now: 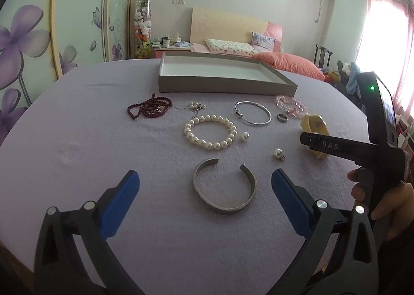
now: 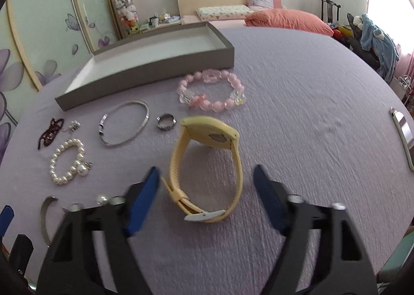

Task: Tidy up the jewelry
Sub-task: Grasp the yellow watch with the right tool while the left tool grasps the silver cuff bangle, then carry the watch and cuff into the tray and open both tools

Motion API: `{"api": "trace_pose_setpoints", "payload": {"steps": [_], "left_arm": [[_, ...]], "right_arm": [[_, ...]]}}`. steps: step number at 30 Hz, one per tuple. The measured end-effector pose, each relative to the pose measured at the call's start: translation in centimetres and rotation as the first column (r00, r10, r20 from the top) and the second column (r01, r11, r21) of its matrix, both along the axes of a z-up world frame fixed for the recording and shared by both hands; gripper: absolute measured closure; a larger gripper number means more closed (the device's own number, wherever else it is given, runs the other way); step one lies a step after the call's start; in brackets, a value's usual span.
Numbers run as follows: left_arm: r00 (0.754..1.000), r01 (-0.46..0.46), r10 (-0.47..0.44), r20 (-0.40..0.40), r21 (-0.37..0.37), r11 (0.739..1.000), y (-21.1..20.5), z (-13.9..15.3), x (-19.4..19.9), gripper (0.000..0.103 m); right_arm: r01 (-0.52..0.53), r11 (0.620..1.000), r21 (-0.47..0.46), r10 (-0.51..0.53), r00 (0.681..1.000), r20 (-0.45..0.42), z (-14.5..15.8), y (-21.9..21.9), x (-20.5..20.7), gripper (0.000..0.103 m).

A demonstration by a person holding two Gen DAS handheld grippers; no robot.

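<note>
My left gripper [image 1: 204,173] is open, its blue pads on either side of a silver cuff bracelet [image 1: 222,208] that lies flat on the lilac cloth. My right gripper [image 2: 205,168] is open around a yellow wristwatch [image 2: 181,163] standing on its buckled strap; the pads are close to the strap but apart from it. The same watch [image 1: 314,124] shows partly hidden behind the right gripper's finger in the left wrist view. A grey tray [image 1: 225,85] with a white inside sits at the back.
Between the grippers and the tray lie a pearl bracelet [image 1: 190,137], a thin silver bangle [image 1: 266,113], a ring [image 1: 282,117], a pink bead bracelet [image 2: 212,107], dark red beads [image 1: 150,108] and two loose pearl earrings [image 1: 278,152]. A phone-like slab [image 2: 403,137] lies far right.
</note>
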State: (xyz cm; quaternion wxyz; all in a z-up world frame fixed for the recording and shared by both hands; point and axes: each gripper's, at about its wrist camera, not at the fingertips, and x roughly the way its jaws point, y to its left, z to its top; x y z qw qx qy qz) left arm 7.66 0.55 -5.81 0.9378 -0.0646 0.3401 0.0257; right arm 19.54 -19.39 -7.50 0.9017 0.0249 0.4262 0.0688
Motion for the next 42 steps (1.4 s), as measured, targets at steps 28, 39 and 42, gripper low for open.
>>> {"api": "trace_pose_setpoints", "payload": {"steps": [28, 39, 42], "left_arm": [[0.985, 0.061, -0.045, -0.165, 0.095, 0.994, -2.5, -2.5, 4.4, 0.034], [0.995, 0.030, -0.024, -0.099, 0.059, 0.998, -0.1, 0.5, 4.0, 0.036], [0.998, 0.020, -0.017, -0.059, 0.046, 0.999, 1.0, 2.7, 4.5, 0.036]], "right_arm": [[-0.041, 0.989, 0.140, 0.030, 0.996, 0.082, 2.3, -1.5, -1.6, 0.069], [-0.081, 0.989, 0.120, 0.063, 0.987, 0.150, 4.9, -1.1, -1.7, 0.068], [-0.104, 0.989, 0.109, 0.084, 0.982, 0.171, 6.1, -0.8, -1.0, 0.068]]}}
